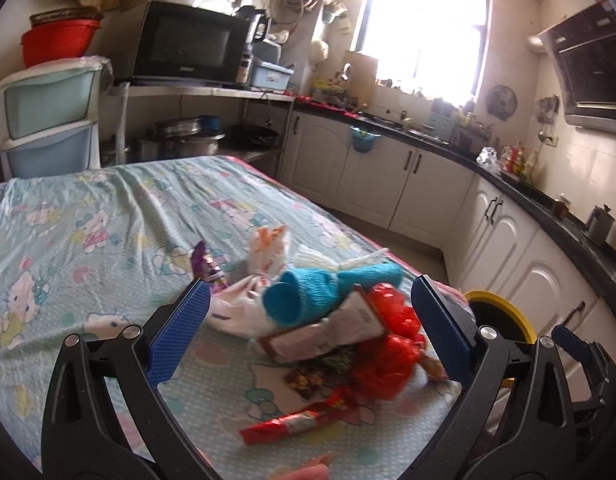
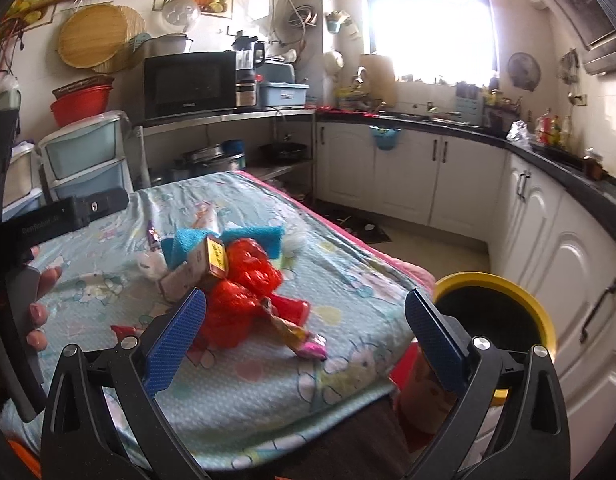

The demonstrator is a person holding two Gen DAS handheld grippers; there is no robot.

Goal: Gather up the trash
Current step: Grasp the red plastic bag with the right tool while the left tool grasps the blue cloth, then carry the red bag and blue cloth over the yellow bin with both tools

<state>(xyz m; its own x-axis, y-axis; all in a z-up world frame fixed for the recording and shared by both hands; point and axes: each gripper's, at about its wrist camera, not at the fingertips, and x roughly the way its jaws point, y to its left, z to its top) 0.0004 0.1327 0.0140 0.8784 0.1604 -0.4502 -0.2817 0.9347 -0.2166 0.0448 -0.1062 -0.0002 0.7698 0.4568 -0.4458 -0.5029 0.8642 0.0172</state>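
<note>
Both grippers hang over the table (image 1: 108,200), which wears a pale green cartoon-cat cloth, and both stand with their blue pads wide apart, holding nothing. The left gripper (image 1: 308,328) frames the trash pile from its own side: a blue knitted sock (image 1: 308,292) lies on top of a white plastic bag (image 1: 236,312), a cardboard box (image 1: 331,332) leans beneath it, and a crumpled red plastic bag (image 1: 391,344) sits against the box. A purple wrapper (image 1: 206,264) pokes up at the far-left edge of the heap, and a red snack wrapper (image 1: 296,420) lies apart from the pile, closer to the camera.

The right gripper (image 2: 304,328) points at the same heap from the table's near corner (the red bag (image 2: 244,292) shows just beyond its left pad). A pink-tipped wrapper (image 2: 304,340) rests on the cloth between the pads. A black bin with a yellow rim (image 2: 543,312) stands on the floor just beside the table's corner, under the right pad.
</note>
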